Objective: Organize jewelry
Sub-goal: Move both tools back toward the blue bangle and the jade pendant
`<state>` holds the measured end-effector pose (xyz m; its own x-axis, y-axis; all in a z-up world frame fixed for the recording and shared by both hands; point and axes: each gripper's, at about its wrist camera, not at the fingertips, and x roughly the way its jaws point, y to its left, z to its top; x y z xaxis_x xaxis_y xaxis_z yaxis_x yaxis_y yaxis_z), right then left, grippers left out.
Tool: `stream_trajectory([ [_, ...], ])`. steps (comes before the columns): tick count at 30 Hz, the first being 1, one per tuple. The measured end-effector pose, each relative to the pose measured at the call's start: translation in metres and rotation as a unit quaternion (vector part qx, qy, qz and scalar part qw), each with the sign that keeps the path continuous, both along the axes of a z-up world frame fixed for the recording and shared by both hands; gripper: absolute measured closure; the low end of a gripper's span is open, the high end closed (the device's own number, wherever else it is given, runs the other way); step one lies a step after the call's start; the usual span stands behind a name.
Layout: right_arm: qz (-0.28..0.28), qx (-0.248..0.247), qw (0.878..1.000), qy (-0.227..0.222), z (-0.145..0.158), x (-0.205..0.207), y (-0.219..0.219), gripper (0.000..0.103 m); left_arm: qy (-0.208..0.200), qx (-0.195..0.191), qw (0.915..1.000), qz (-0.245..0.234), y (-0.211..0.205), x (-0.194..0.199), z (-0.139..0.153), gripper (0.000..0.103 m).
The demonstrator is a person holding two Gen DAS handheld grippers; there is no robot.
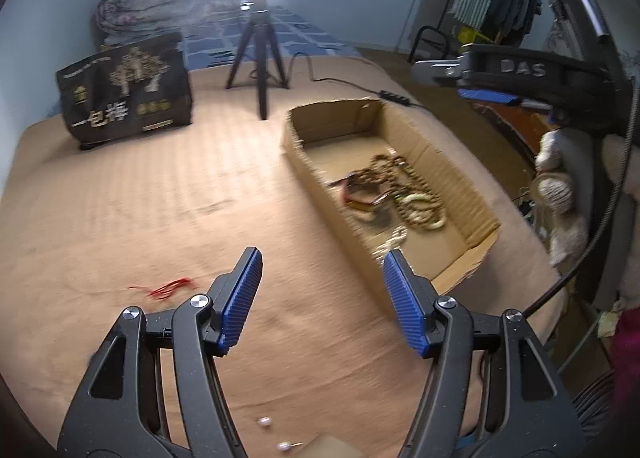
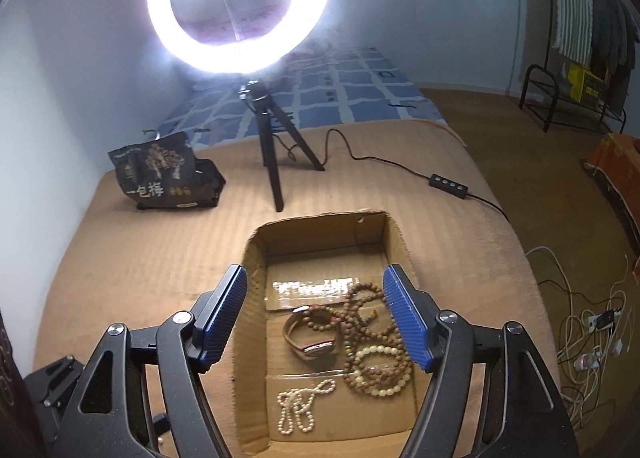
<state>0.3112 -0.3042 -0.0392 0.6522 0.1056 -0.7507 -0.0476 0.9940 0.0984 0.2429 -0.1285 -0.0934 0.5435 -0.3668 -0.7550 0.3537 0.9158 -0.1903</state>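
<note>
Left tool point(image 1: 322, 300) and right tool point(image 2: 316, 318) both gape wide, gripping nothing.

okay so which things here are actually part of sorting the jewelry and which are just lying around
Part of the job:
cardboard box
wooden bead strands
pearl necklace
watch
red string
loose pearl earrings

Just lying about:
ring light
tripod
black snack bag
inline cable switch

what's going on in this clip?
A person with two handheld grippers is sorting jewelry into a cardboard box on a bed. Both grippers are open and empty: the right gripper hovers over the box, which already holds a watch, bead strings and a pearl necklace. The left gripper is beside the box, with a red string and pearl earrings on the blanket.
</note>
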Motion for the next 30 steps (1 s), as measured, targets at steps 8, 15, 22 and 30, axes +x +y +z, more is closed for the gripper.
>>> stream_trajectory([
  [8, 0.029, 0.021, 0.999, -0.007, 0.002, -0.009, 0.031, 0.032, -0.001, 0.030, 0.9990, 0.033, 0.056, -0.010, -0.008, 0.038],
  [15, 0.067, 0.025, 0.997, -0.001, -0.005, -0.012, 0.070, 0.032, 0.006, 0.036, 0.9969, 0.070, 0.111, -0.021, -0.012, 0.037],
  [22, 0.114, 0.006, 0.993, 0.030, -0.031, -0.018, 0.115, 0.032, 0.029, 0.043, 0.9941, 0.096, 0.160, -0.038, -0.033, 0.026],
  [30, 0.165, -0.022, 0.983, 0.075, -0.065, -0.022, 0.157, 0.032, 0.079, 0.047, 0.9904, 0.104, 0.190, -0.060, -0.075, 0.026],
])
